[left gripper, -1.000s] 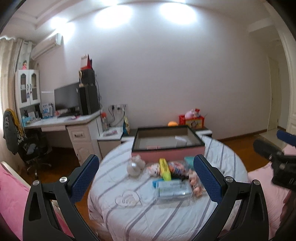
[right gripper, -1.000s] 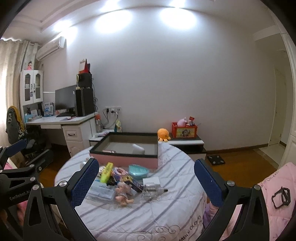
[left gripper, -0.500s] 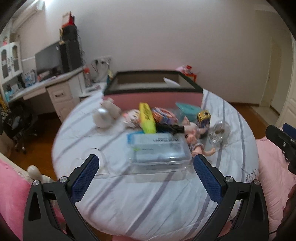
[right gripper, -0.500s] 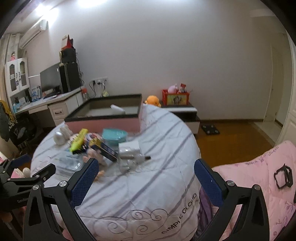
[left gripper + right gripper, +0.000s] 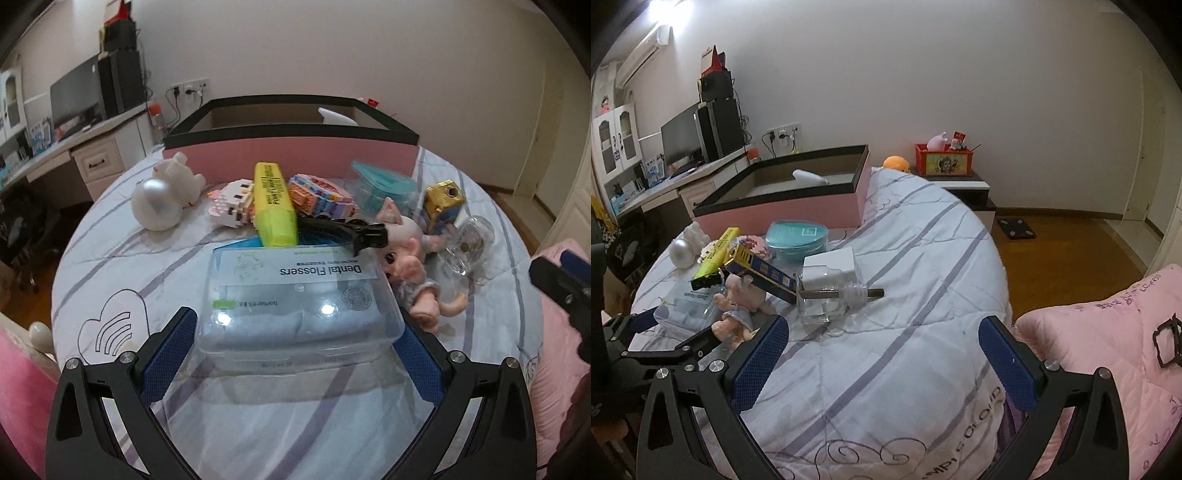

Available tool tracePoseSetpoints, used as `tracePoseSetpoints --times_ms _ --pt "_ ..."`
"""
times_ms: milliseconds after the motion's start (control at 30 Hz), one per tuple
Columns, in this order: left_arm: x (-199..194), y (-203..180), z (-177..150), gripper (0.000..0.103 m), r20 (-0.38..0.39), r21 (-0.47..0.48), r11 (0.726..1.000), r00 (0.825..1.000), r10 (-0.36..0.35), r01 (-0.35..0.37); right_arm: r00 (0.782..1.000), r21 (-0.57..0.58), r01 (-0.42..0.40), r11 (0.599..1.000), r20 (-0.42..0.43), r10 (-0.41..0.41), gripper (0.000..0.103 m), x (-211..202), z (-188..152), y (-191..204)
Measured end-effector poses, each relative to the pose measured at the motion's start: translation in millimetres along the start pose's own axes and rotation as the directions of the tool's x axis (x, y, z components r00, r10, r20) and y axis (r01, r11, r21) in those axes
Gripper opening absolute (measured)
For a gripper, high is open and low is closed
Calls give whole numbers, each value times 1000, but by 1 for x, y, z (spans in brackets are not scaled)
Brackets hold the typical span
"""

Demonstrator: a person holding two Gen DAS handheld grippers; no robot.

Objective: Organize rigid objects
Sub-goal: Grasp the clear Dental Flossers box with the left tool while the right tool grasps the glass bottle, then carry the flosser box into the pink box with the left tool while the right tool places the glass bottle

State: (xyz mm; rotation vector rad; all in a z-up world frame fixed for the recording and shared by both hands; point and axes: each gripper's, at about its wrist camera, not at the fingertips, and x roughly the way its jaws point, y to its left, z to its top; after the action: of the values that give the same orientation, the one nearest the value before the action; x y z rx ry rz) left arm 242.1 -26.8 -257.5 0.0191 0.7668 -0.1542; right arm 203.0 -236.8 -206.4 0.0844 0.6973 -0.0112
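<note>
A: Left hand-held gripper (image 5: pixel 295 354) is wide open, jaws just been closing in a little, straddling the clear Dental Flossers box (image 5: pixel 295 302). Can't tell if the pads touch its sides yet; nothing gripped. Box sits at the near edge of the pile on the tabletop (image 5: pixel 110 236).

B: Risks?

A: The yellow highlighter (image 5: pixel 275 199) and black clip (image 5: pixel 354 230) lean on the box's far end. If I lift it, I expect they slide and knock the doll (image 5: pixel 410 258) or glass bottle (image 5: pixel 467 247). The lid is slick plastic and the box nearly fills my span, so an off-centre squeeze could let it twist out.

B: Right side?

A: Right hand-held gripper (image 5: pixel 882 354) is open and empty, over bare cloth just beside the bottle. The pink bin (image 5: pixel 288 155) behind the pile is the likely target.
</note>
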Motion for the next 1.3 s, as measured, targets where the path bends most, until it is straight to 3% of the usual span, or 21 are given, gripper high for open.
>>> tracePoseSetpoints --times_ms 300,533,700,867,1300 --pt "-7 28 -3 96 14 -15 997 997 80 -80 997 4 -44 999 -67 44 103 43 10 12" --pt "3 40 -8 99 -12 -28 996 996 86 -87 991 27 -74 997 -113 77 103 76 17 11" --pt "7 41 -5 100 -19 -31 996 997 80 -81 986 33 -118 992 -116 121 100 80 21 6" --pt "6 41 -3 94 2 -18 997 997 71 -71 989 -11 -104 995 -105 102 75 78 19 7" --pt "-25 37 6 94 80 -11 997 994 73 -72 995 -20 -102 995 -22 102 75 46 25 7"
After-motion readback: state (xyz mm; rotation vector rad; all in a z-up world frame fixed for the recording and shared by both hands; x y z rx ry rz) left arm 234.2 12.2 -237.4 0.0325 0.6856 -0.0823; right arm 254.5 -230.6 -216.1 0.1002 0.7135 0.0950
